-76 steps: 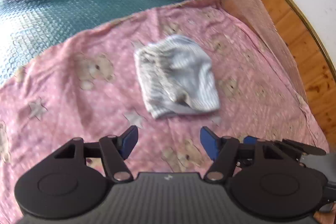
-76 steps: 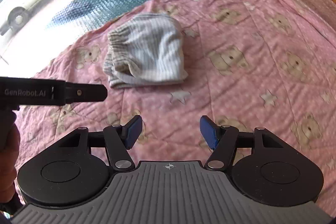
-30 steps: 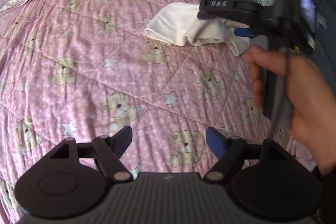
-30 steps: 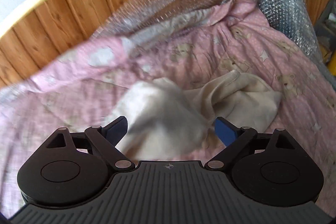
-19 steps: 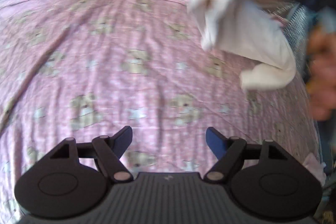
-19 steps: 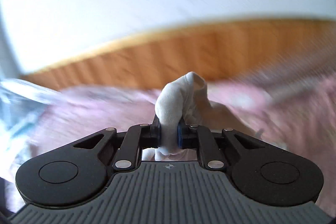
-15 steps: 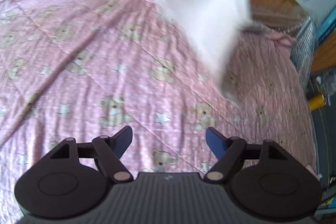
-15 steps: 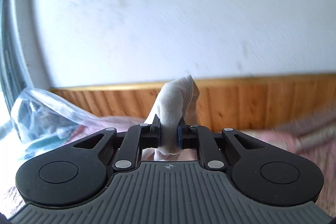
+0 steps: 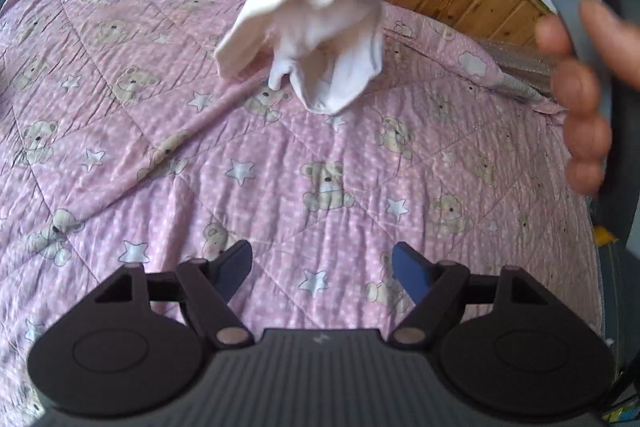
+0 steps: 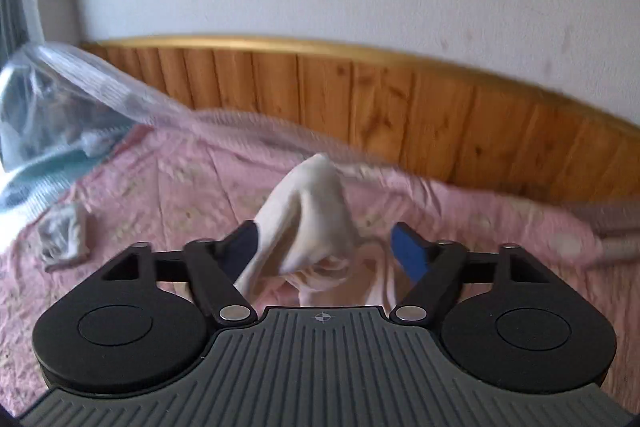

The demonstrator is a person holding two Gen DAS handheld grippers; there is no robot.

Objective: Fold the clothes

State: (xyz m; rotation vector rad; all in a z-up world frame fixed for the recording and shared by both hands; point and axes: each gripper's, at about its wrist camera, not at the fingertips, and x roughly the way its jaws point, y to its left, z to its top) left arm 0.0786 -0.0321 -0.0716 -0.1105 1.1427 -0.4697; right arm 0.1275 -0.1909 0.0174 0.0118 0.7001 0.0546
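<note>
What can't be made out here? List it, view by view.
Right wrist view: whether the white fabric garment touches the open right hand-held gripper; blurred, its lower part hidden behind the gripper body.
Right wrist view: the small grey striped cloth's folds; motion blur.
Left wrist view: the garment's type; bunched, blurred.
</note>
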